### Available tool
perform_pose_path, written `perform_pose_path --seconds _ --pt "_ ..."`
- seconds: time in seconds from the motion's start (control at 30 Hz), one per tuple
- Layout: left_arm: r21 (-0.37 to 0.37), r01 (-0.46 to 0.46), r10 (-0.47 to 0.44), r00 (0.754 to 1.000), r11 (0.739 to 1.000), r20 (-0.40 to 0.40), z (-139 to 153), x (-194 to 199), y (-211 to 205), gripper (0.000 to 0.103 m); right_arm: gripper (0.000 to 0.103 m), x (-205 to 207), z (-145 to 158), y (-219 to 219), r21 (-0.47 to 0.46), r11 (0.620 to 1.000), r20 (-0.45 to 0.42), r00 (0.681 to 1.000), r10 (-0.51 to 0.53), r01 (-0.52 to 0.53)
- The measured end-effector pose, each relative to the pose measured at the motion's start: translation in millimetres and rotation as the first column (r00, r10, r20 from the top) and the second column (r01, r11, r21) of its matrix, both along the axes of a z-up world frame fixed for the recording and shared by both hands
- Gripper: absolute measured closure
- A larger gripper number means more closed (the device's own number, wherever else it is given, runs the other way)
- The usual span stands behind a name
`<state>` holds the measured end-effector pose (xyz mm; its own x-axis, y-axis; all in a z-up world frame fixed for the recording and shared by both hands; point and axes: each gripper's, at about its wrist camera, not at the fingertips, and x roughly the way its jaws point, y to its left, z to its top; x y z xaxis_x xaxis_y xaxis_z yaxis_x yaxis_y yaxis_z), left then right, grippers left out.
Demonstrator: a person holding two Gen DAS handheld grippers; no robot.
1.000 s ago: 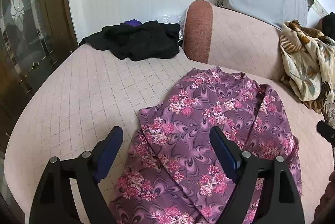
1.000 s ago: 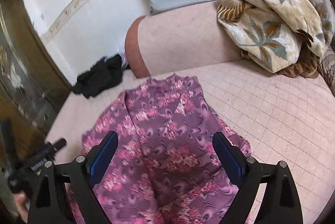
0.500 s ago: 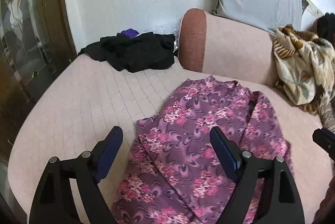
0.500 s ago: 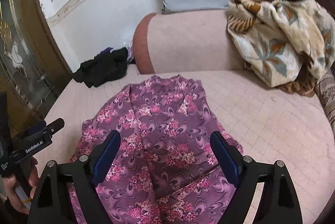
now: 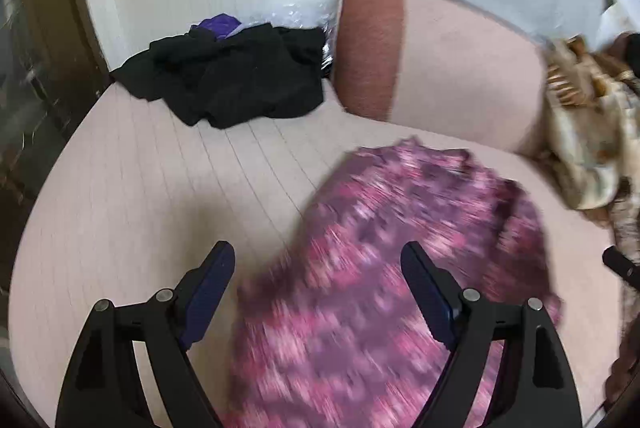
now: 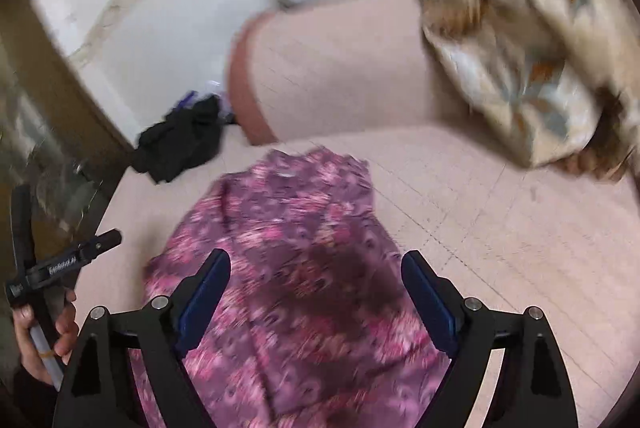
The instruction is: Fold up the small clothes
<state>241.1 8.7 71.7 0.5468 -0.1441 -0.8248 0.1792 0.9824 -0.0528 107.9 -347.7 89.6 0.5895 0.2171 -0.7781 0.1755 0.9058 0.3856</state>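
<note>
Left wrist view is pretty motion-blurred right now, but you can make out the purple floral garment (image 5: 400,260) spread out on the pink quilted bed (image 5: 140,195), roughly in the middle, reaching from near the bolster cushion (image 5: 432,55) down under both tools. It looks like a thin printed top or dress, dark mauve with pink flower clusters. Can't read the neckline or sleeves through the blur, honestly. From the right wrist view the same piece (image 6: 288,260) seems to have a lengthwise crease or overlap running down it, so it may already be partly doubled over, but I wouldn't swear to it.

Handling guess: it's light, floppy, probably a bit slick, the kind of fabric that slides and bunches instead of holding a crease. Nothing fragile about it. I'd pinch it at an edge or corner, one tool per side, and lift low so it doesn't flop back or drag the layer underneath along with it. Grabbing mid-panel would likely just scoop up a wad.

Left tool (image 5: 318,286) is spread wide with nothing between its blue pads, hovering over the garment's left edge. Right tool (image 6: 316,288) is also wide and empty, sitting above the middle of the fabric.

Other stuff around: a black clothes pile (image 5: 228,79) at the far side of the bed, well apart from the garment, and a leaf-print blanket (image 6: 520,67) heaped on the right.
</note>
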Motion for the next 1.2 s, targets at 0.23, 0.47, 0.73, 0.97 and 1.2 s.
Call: perform_pose_path --seconds 0.23,0.47,0.73,0.97,1.2 --pt "-0.142 -0.008 -0.025 0.974 0.99 -0.227 -71 110 -6 0.019 0.025 119 -83 -27 0.163 0.986 -0.146 0.988 0.06 -0.036" --pt "-0.095 -0.023 -0.005 0.959 0.995 -0.284 -105 136 -36 0.073 0.087 138 -116 -40 0.108 0.994 -0.194 0.981 0.014 0.007" --pt "-0.294 0.025 -0.063 0.991 0.955 -0.122 -7 71 6 0.098 0.092 73 -44 -45 0.174 0.984 -0.006 0.999 0.047 -0.045" --pt "-0.363 0.138 -0.114 0.99 0.922 0.086 72 -132 101 0.097 0.092 -131 56 9 0.112 0.984 0.224 0.968 0.11 -0.138" --pt "-0.291 -0.018 -0.031 0.986 0.956 -0.163 -55 -251 121 0.094 0.086 -242 -35 74 0.076 0.997 -0.017 1.0 0.006 -0.004"
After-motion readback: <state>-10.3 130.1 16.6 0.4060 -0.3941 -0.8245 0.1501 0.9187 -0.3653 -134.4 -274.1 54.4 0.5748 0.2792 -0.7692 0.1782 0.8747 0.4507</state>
